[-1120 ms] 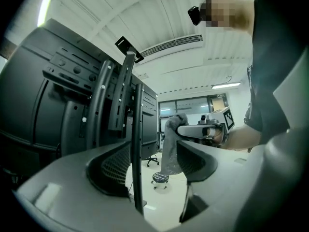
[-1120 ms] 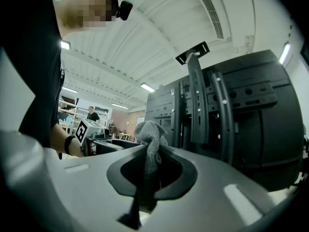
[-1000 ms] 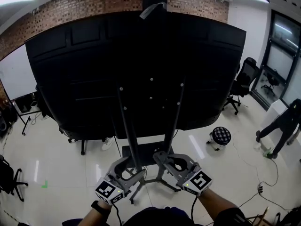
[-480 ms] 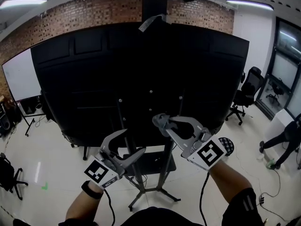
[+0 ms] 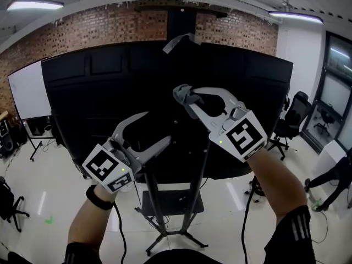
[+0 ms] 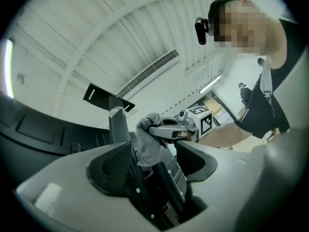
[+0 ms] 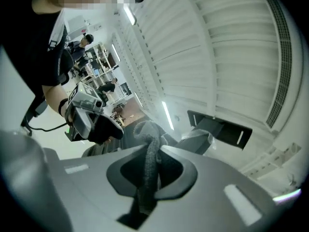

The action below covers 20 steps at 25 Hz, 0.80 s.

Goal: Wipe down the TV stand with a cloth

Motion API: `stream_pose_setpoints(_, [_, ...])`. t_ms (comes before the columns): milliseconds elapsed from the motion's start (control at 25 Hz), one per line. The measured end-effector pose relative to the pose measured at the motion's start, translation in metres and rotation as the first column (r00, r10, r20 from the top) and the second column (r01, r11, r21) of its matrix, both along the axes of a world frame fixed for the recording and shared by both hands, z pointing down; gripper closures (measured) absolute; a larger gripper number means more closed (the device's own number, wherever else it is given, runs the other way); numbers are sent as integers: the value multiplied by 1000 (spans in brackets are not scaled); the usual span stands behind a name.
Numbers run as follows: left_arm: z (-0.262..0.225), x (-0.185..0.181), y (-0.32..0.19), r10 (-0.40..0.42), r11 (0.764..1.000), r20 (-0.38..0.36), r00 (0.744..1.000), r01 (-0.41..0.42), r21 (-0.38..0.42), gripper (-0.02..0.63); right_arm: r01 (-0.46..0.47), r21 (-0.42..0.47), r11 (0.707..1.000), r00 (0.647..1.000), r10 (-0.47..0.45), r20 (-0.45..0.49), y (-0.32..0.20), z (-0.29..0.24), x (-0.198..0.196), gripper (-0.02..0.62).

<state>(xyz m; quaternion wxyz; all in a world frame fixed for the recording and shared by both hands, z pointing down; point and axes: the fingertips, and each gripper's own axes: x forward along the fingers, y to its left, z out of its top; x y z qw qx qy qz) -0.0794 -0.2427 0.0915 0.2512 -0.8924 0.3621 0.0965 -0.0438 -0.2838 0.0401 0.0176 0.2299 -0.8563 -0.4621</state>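
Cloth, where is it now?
In the head view, the grey cloth is pinched in the right tool, raised before the black TV, up-right of the left tool.

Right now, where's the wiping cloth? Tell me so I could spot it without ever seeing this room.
Find the huge black TV filling the middle of the room. In front of it, look at the right gripper, the higher of the two. The cloth is the small crumpled grey rag pinched at its tips, while the left gripper is open and holds nothing.
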Motion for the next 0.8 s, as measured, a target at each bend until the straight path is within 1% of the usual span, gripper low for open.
stream_pose_setpoints(80, [-23, -1, -5, -11, 1000, 3, 1000, 11, 26, 287, -23, 61, 998, 1000, 23, -4, -9, -28, -3, 575])
stream_pose_setpoints(240, [-57, 0, -16, -47, 998, 36, 998, 45, 51, 287, -62, 144, 988, 998, 63, -3, -24, -84, -10, 575])
stream_pose_setpoints(360, [-74, 2, -24, -68, 996, 56, 996, 65, 59, 288, -92, 191, 977, 996, 93, 2, -33, -124, -12, 575])
stream_pose_setpoints(480, [-93, -1, -30, -81, 995, 51, 995, 77, 69, 291, -135, 231, 964, 990, 139, 0, -41, -159, -18, 575])
stream_pose_setpoints(600, [-103, 2, -29, -80, 994, 42, 996, 76, 76, 291, -185, 267, 946, 981, 194, -8, -51, -178, -23, 575])
stream_pose_setpoints(800, [-116, 6, -32, -74, 995, 35, 997, 71, 75, 291, -270, 335, 903, 953, 299, -38, -77, -194, -32, 575])
